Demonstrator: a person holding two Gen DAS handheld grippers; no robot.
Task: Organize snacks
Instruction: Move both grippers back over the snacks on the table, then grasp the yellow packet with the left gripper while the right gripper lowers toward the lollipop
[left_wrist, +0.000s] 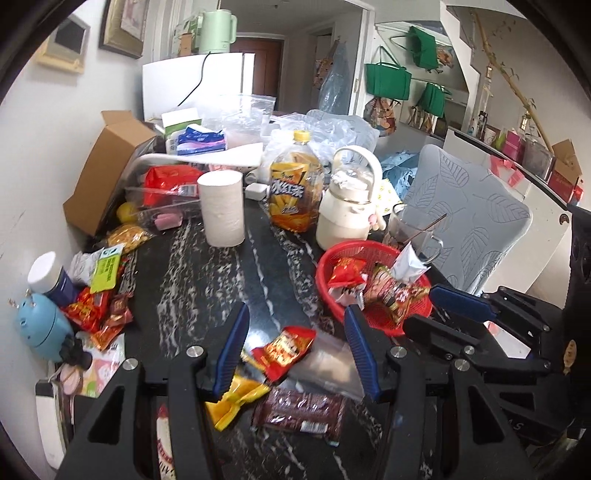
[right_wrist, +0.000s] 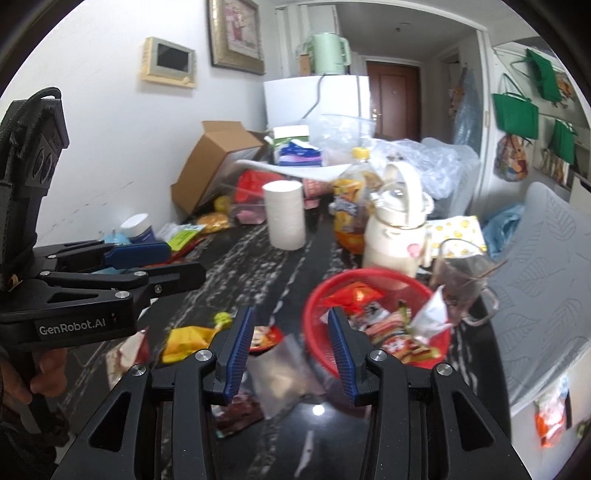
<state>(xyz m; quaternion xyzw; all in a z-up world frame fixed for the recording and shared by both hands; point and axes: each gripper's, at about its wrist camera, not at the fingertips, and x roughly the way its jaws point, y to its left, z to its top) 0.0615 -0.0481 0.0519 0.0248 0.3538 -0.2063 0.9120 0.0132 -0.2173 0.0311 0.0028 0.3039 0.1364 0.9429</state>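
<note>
The red snack packet (left_wrist: 282, 350) lies flat on the table (left_wrist: 207, 266), between my left gripper (left_wrist: 295, 354) jaws, long axis slanting toward the red basket (left_wrist: 325, 266). Both jaws hang released, empty. My right gripper (right_wrist: 291, 354) is beside it, nearer the basket.

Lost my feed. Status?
Left gripper and right gripper open, empty. Red basket part filled; packets loose on table. Toilet roll clear of path.
</note>
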